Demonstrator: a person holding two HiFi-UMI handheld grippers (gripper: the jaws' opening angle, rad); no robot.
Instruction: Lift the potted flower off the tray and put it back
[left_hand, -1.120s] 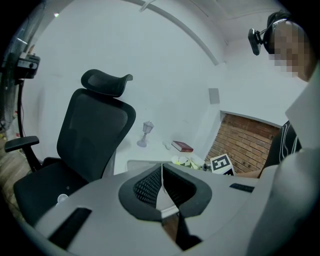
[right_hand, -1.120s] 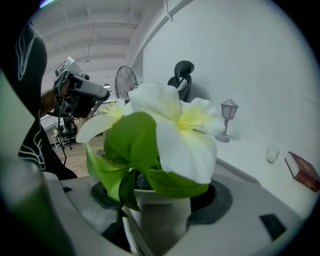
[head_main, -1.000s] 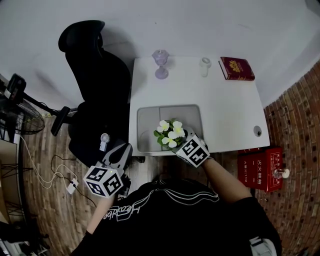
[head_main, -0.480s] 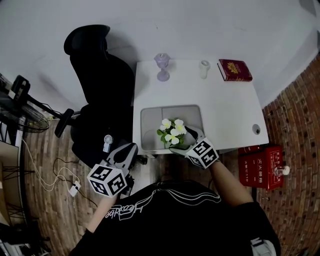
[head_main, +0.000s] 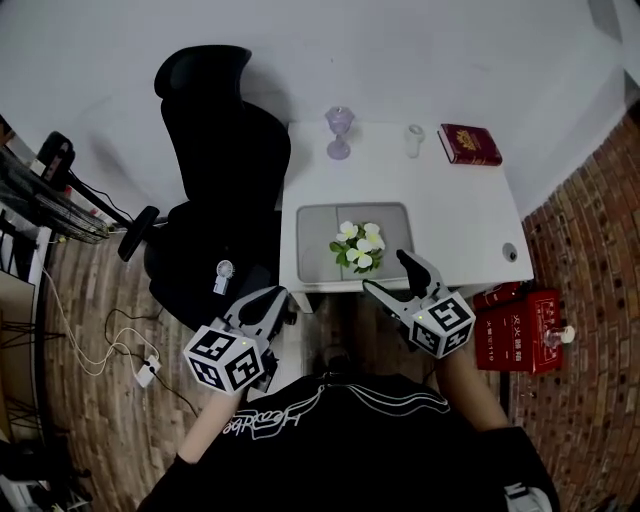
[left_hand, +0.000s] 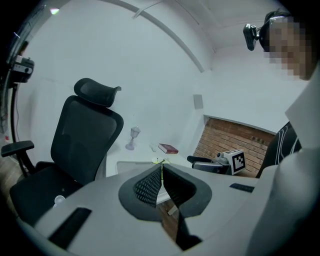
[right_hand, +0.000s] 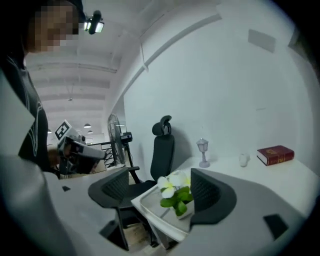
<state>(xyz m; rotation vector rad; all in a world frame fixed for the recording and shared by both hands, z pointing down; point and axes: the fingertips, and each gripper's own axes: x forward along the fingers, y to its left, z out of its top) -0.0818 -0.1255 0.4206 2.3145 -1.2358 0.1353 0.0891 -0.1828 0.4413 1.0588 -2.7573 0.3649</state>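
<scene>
The potted flower (head_main: 358, 246), white blooms over green leaves, stands on the grey tray (head_main: 315, 225) near the white table's front edge. My right gripper (head_main: 388, 272) hovers just in front of that edge, drawn back from the pot. Its jaws are closing with nothing pressed between them. In the right gripper view the flower (right_hand: 175, 192) and tray (right_hand: 152, 206) show beyond the spread jaws of the right gripper (right_hand: 162, 187). My left gripper (head_main: 272, 298) hangs left of the table over the floor, jaws together and empty. In its own view the left gripper (left_hand: 161, 169) has its pads touching.
A black office chair (head_main: 225, 150) stands left of the table. At the table's back are a purple goblet-shaped ornament (head_main: 340, 131), a small white cup (head_main: 415, 138) and a red book (head_main: 470, 143). Red boxes (head_main: 520, 325) sit on the floor at right, cables (head_main: 90, 350) at left.
My right gripper has left the flower pot, pulled back toward the person and risen, jaws now apart. The pot stays on the tray. The left gripper has drifted slightly up.
</scene>
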